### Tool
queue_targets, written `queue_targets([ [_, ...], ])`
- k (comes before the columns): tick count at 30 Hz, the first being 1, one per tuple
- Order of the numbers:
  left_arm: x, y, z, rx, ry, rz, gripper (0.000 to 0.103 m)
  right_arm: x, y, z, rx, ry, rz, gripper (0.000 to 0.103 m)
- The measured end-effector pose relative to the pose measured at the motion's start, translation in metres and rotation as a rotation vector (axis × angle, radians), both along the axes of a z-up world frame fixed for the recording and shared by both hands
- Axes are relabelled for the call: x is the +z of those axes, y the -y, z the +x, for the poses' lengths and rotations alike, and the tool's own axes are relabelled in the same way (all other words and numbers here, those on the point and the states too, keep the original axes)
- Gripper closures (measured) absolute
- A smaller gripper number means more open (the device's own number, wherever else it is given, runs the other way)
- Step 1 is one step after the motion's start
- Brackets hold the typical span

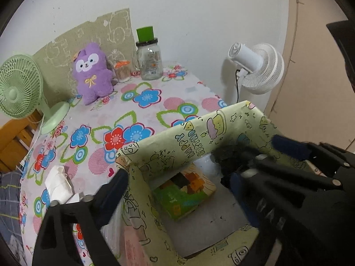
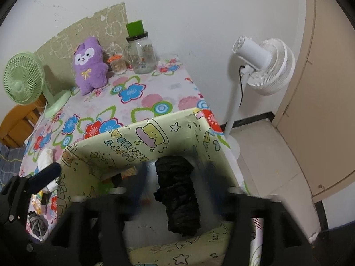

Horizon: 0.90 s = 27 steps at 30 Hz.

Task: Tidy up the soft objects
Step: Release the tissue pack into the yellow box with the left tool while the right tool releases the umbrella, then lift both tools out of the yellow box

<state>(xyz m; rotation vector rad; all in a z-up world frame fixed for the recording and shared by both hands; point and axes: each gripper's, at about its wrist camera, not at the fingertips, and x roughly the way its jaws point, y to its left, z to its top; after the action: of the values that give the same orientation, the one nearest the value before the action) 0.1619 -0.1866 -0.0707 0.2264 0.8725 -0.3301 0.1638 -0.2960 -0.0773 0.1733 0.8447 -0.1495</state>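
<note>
A pale green cartoon-print box (image 1: 177, 139) stands open at the table's near right corner; it also shows in the right wrist view (image 2: 124, 146). A black rolled soft cloth (image 2: 177, 195) hangs inside the box between my right gripper's (image 2: 175, 177) spread, blurred fingers; contact is unclear. My left gripper (image 1: 177, 177) is open, its left finger (image 1: 113, 190) outside the box wall, its right finger (image 1: 244, 188) inside by the right gripper. A colourful flat pack (image 1: 186, 192) lies on the box floor. A purple plush (image 1: 92, 73) sits at the back.
A green desk fan (image 1: 20, 88) stands at the table's left. A glass jar with a green lid (image 1: 148, 57) and a small swab holder (image 1: 122, 71) stand at the back. A white floor fan (image 1: 257, 66) stands right of the table. White cloth (image 1: 58, 184) lies front left.
</note>
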Motion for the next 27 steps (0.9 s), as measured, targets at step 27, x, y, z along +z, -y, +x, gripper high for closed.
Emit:
queue_targets([
  [27,0.028,-0.009,-0.050,-0.035,0.042,-0.034,0.004,0.028,-0.015,-0.057,0.010,0.084,-0.024,0.023],
])
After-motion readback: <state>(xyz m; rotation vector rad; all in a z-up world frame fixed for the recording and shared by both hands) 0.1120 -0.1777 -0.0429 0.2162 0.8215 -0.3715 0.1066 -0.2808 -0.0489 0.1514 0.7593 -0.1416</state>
